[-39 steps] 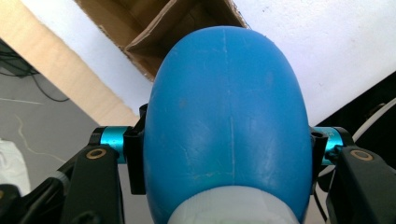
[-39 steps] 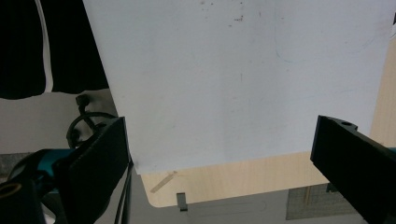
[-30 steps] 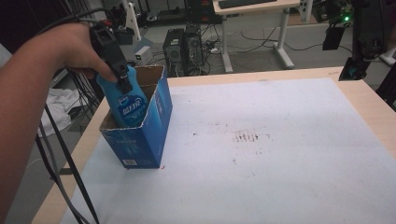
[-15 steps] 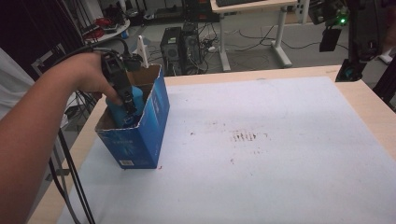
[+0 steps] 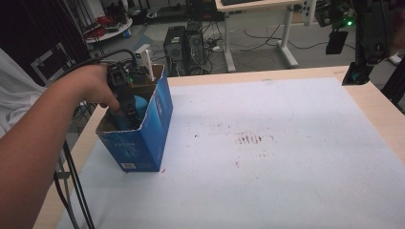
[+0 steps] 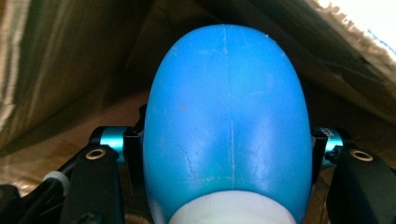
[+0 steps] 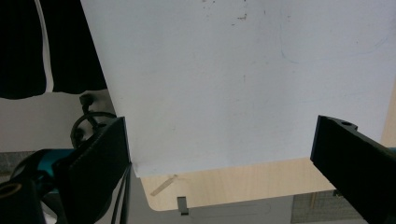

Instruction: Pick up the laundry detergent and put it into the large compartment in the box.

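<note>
Blue plastic bottle with white cap (image 6: 227, 126) clamped between left gripper (image 5: 125, 102) jaws, inside open blue cardboard box (image 5: 154, 125), long axis probably upright, base downward. Right gripper (image 7: 219, 154) gaping, empty, over white table sheet (image 7: 243, 79).

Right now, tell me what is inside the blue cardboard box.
Inside the blue cardboard box sits a blue bottle, gripped by the left gripper. Brown inner walls show around it; the bottle's lower part and the box floor beneath are hidden.

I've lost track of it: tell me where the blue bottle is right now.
In the high view the blue bottle sits at the table's left, down inside the blue carton, clamped in the left gripper.
</note>
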Demonstrator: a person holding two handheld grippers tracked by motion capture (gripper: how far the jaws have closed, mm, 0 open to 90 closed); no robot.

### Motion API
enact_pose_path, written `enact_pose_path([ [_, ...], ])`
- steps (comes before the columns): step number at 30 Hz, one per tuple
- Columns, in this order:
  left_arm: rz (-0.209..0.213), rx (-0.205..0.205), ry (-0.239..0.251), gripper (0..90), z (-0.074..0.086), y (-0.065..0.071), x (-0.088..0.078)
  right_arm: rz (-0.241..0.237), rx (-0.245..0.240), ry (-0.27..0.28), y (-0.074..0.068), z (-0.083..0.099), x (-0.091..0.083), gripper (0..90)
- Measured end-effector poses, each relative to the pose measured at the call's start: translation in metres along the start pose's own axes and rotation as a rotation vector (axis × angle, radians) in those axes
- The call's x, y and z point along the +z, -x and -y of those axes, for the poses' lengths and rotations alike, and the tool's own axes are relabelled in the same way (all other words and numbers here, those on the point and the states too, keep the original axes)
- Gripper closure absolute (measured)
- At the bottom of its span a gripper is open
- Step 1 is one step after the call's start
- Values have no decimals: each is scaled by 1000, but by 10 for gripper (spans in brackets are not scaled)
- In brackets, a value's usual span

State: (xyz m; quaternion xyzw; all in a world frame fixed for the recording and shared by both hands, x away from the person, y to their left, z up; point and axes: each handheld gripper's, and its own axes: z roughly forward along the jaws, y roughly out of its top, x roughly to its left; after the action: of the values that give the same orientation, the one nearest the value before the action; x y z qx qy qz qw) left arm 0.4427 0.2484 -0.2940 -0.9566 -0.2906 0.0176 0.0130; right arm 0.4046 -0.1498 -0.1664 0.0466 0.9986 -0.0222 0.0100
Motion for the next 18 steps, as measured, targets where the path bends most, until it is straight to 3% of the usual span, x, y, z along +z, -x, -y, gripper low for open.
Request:
enact_pose_path([
  [5,-6,62,10,386,1,2,1,0,0,5,0,-1,1,36],
  [18,-8,56,12,370,-1,0,2,-1,-1,5,1,0,0,36],
])
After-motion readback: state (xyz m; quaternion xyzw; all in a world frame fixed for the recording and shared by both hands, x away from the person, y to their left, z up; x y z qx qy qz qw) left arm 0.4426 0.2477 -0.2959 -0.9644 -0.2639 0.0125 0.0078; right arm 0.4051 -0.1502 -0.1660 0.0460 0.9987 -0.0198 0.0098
